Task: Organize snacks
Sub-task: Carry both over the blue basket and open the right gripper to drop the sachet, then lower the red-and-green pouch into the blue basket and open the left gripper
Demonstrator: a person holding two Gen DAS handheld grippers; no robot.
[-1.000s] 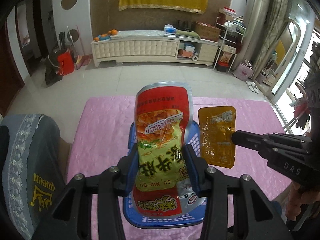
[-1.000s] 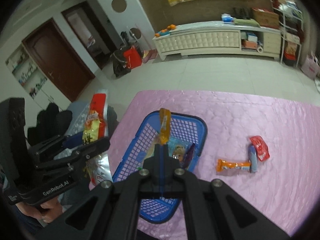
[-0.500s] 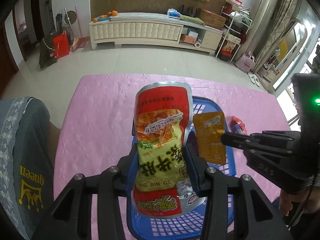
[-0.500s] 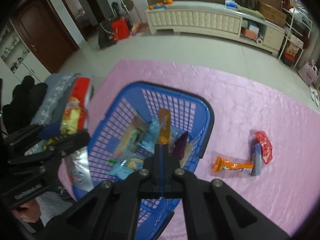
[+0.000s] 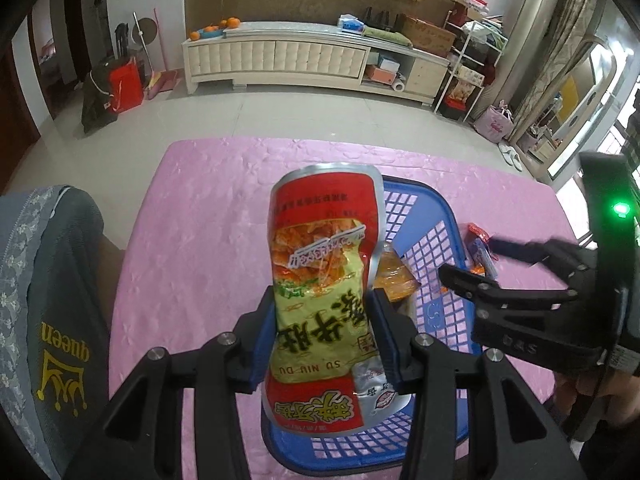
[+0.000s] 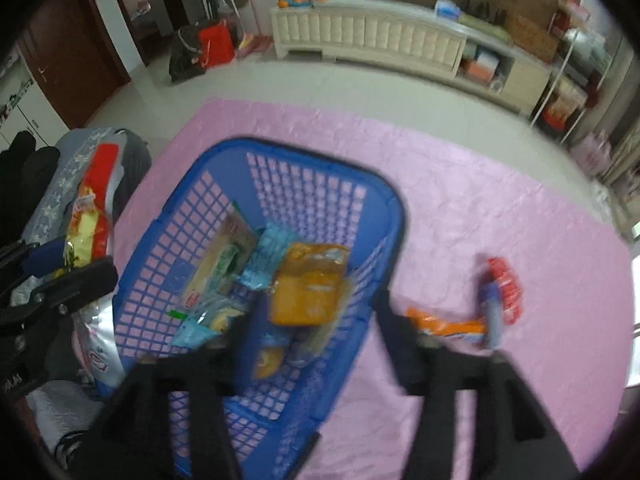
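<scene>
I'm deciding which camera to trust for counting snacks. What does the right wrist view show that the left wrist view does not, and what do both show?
Only the right wrist view: the basket's contents, a green-and-tan packet, light blue packets, and the orange-and-blue snack lying on the cloth.

Only the left wrist view: the printed face of the big red-and-yellow bag, with the left tool shut on it.

Both: the blue basket, the pink cloth, the orange pouch just let go by the opening right tool, and the red packet.
</scene>
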